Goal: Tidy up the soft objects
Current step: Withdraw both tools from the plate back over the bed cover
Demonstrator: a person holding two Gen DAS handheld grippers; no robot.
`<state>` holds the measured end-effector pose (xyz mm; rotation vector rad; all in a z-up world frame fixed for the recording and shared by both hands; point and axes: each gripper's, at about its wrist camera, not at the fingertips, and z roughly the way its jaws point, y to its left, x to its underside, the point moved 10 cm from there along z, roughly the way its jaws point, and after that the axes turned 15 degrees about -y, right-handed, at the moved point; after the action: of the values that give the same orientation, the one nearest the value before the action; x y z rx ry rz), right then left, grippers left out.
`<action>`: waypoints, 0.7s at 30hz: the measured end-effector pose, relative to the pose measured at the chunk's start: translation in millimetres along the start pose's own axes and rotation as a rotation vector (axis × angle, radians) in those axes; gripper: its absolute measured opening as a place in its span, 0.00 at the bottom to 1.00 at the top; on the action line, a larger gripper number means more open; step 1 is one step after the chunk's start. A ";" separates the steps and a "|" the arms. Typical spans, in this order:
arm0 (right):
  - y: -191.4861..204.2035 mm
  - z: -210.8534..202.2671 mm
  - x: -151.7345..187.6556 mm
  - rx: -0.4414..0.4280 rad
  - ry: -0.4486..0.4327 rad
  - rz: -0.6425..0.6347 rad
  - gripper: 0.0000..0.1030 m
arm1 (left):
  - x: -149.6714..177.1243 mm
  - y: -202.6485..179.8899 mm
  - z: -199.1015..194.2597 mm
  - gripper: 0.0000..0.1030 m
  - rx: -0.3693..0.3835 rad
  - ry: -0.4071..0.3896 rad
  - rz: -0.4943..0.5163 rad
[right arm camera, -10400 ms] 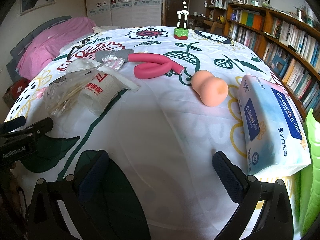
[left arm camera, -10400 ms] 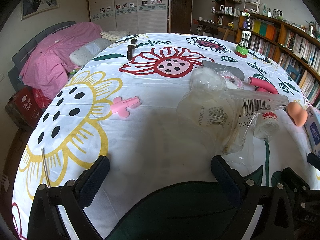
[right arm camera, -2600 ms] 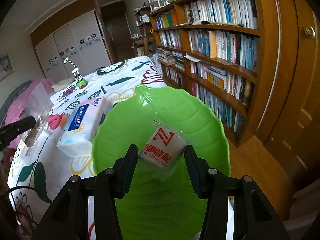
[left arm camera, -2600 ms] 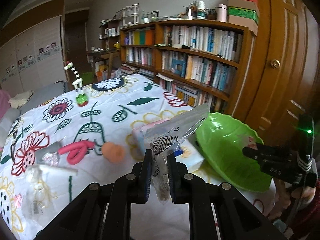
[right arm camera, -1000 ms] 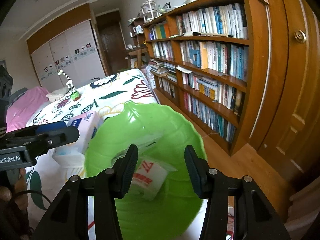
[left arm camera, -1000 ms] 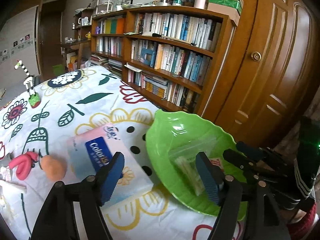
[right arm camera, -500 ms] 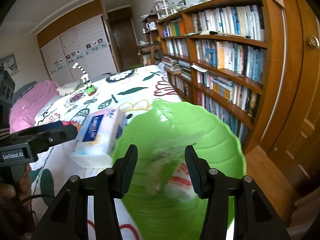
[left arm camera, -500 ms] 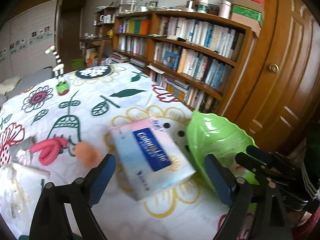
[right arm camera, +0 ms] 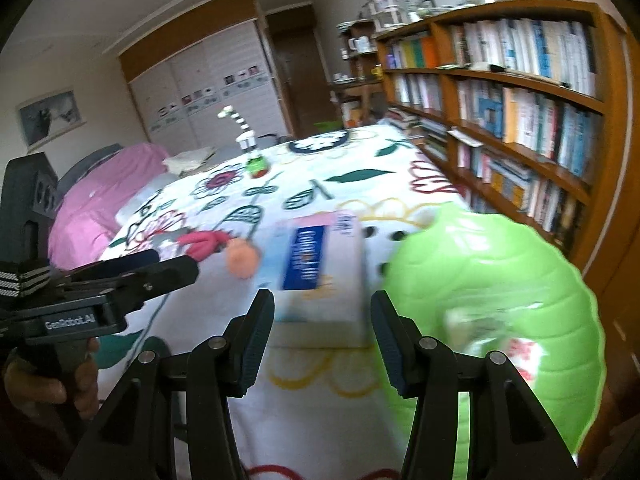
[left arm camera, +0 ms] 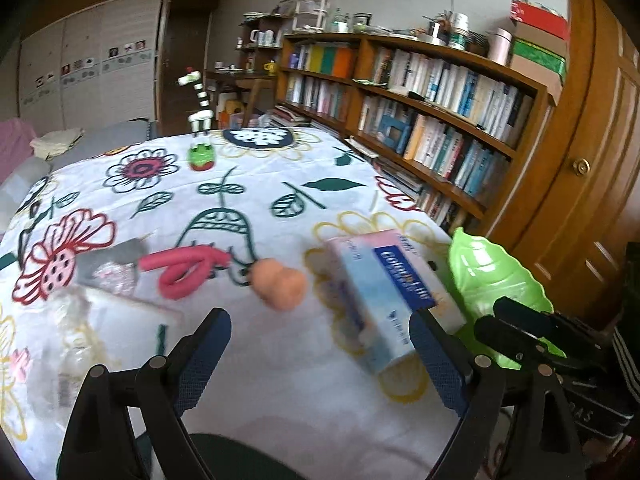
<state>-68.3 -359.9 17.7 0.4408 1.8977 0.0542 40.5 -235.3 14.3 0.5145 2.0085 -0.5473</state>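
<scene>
You are between pickups: left gripper and right gripper both gape, holding nothing. Next, reach for the peach foam sponge on the bed, beside the green leaf-shaped bowl.

left wrist: faces bed, bookshelf | right wrist: same direction | shared: tissue pack, green bowl

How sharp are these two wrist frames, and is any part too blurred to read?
Left wrist view: motion smear on the tissue pack and peach sponge; left gripper crisp. Right wrist view: heavier smear; the packets in the green bowl are unreadable; right gripper sharp. Both: fisheye bending, dark corners, soft even light.
</scene>
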 end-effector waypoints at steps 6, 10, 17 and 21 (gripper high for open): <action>36.3 6.1 16.1 -0.067 0.047 -0.019 0.50 | 7.0 26.2 -13.6 0.91 -0.030 -0.002 -0.029; 50.5 8.1 22.9 -0.084 0.072 -0.035 0.50 | 11.3 46.6 -23.6 0.91 -0.057 -0.006 -0.056; 80.2 14.2 32.7 -0.143 0.118 -0.049 0.50 | 23.5 84.3 -40.6 0.91 -0.119 -0.001 -0.100; 98.3 20.7 42.3 -0.174 0.151 -0.067 0.50 | 34.4 106.8 -48.4 0.91 -0.160 0.013 -0.130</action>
<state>-35.0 -258.4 -3.5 0.2602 2.0342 0.2117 51.3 -116.6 -12.4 0.2920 2.0872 -0.4580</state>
